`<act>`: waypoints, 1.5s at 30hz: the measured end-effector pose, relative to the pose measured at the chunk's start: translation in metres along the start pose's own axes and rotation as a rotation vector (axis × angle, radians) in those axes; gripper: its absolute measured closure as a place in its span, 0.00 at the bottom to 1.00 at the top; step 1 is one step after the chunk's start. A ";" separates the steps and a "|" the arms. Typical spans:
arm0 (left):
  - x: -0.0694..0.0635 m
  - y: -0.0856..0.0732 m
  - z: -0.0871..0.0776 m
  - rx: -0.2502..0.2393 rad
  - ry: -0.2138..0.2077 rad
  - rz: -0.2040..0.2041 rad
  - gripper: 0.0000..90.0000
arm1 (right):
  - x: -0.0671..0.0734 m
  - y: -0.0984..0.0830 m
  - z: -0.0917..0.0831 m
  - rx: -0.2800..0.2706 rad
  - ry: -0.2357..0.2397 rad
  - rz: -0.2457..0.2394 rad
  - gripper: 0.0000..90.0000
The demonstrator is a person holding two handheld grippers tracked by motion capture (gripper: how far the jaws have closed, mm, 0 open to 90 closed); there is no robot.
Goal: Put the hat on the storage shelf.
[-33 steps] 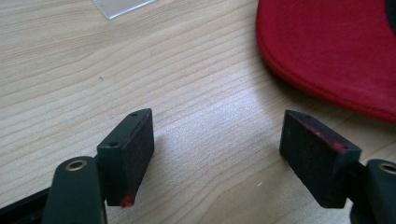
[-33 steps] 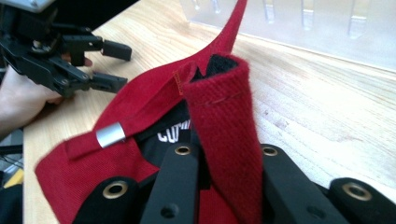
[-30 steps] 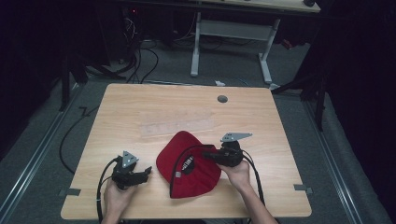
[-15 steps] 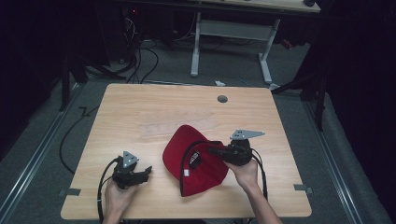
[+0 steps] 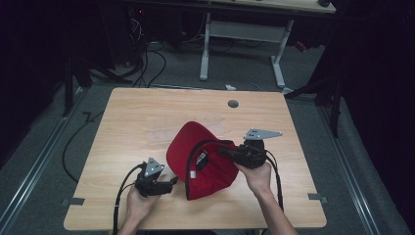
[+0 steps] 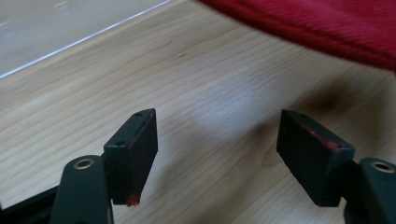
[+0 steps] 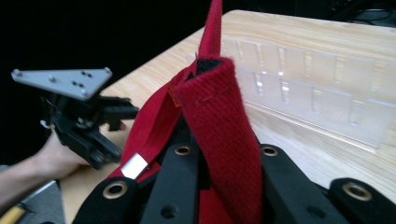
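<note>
Jaws of the left gripper [image 5: 172, 181] stand well apart with only bare wood between them, and since a second ago it has slid along the table's [image 5: 147, 112] near edge toward the red cap [image 5: 188, 147]. That cap, soft felted cloth with a stitched rim, has been tipped up off its crown near the near edge's middle. Clamped tight on its rear strap [image 7: 219, 126], the right gripper [image 5: 220, 150] has raised it, likely so the left can take the rim.

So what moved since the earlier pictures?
The right gripper, shut on the red cap's strap, lifted and tipped the red cap up on its edge. The left gripper, open and empty, slid toward the cap. The table stayed put.
</note>
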State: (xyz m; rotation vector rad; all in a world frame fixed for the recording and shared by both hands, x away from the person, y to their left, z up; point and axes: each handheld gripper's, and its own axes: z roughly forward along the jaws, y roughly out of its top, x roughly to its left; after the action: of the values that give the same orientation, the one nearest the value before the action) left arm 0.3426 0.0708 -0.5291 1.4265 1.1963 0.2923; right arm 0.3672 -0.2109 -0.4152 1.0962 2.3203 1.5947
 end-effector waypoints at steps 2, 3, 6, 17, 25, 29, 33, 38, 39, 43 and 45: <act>-0.006 -0.002 0.003 0.003 -0.011 0.019 0.32 | 0.001 0.002 0.000 -0.003 -0.005 -0.001 0.94; -0.009 -0.002 0.004 0.001 -0.016 0.028 0.32 | 0.001 0.002 0.000 -0.005 -0.005 0.000 0.94; -0.016 -0.003 0.005 -0.003 -0.043 0.054 0.31 | -0.002 0.000 0.003 0.000 -0.002 0.021 0.94; -0.025 0.004 -0.004 -0.088 -0.010 0.125 0.20 | -0.014 -0.015 0.003 0.055 -0.046 0.081 0.94; -0.030 0.005 -0.008 -0.113 -0.017 0.195 0.16 | -0.020 -0.023 0.001 0.097 -0.023 0.121 0.94; -0.032 0.006 -0.009 -0.119 -0.027 0.223 0.17 | -0.021 -0.023 0.002 0.111 -0.023 0.130 0.94; -0.038 0.009 -0.009 -0.155 -0.047 0.263 0.18 | -0.020 -0.022 0.005 0.134 -0.003 0.135 0.94; -0.043 0.008 -0.007 -0.141 -0.055 0.310 0.25 | -0.013 -0.022 0.013 0.161 0.032 0.123 0.94; -0.043 0.008 -0.007 -0.138 -0.060 0.313 0.25 | -0.013 -0.022 0.013 0.161 0.032 0.123 0.94; -0.045 0.007 -0.010 -0.113 -0.074 0.342 0.47 | -0.010 -0.023 0.013 0.166 0.058 0.117 0.93; -0.045 0.008 -0.011 -0.098 -0.091 0.331 0.54 | -0.010 -0.025 0.011 0.163 0.066 0.117 0.92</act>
State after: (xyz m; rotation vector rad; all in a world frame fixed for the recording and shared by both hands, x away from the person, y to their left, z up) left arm 0.3182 0.0441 -0.4984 1.5330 0.8583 0.5022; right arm 0.3679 -0.2131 -0.4442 1.2541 2.5106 1.5238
